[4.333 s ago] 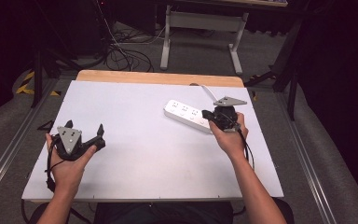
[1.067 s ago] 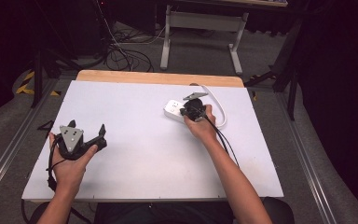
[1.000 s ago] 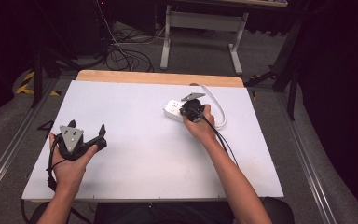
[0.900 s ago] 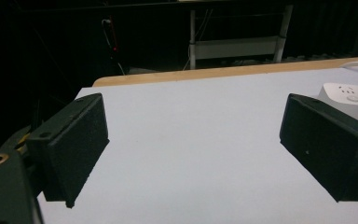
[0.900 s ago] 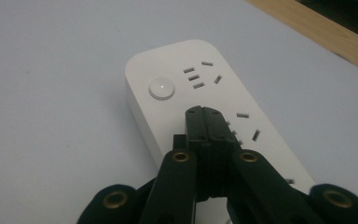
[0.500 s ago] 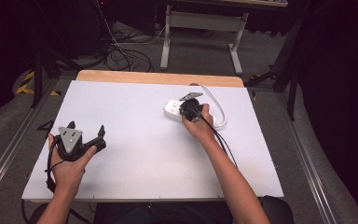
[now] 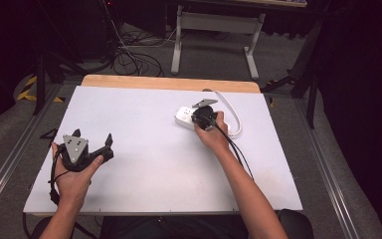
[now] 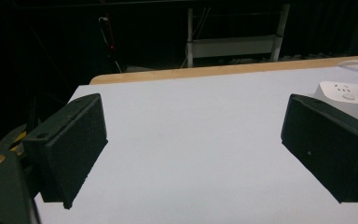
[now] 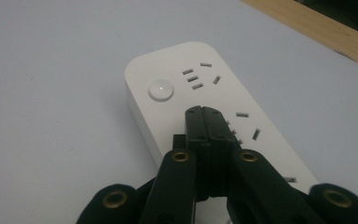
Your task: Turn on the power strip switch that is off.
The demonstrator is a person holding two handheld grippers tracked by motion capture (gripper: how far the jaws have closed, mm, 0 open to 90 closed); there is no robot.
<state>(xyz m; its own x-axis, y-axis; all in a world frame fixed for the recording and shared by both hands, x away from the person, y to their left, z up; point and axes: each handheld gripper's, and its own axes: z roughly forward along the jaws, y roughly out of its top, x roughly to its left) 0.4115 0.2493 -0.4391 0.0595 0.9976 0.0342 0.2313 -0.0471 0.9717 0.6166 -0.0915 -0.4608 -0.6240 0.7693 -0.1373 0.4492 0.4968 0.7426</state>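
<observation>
1. Toward the far right of the table (image 7: 144, 199), a white power strip (image 9: 205, 98) lies flat, its cord (image 7: 233, 115) looping off to the right.
2. Over the strip, the right gripper (image 9: 204, 112) has its jaws pressed together with nothing between them; the closed tip hangs just short of the round button (image 9: 161, 89), above the socket slots.
3. Near the left front of the table, the left gripper (image 8: 193, 149) rests with its jaws wide apart and empty, well away from the strip.
4. Likely step: pressing the button with the closed tip.
5. Risks, as I judge them:
   - The tip sits off to one side of the button, so a straight push could land on the slots instead.
   - Nothing braces the light strip; a slanted push may slide it across the smooth top.
   - The cord could drag the strip askew.
</observation>
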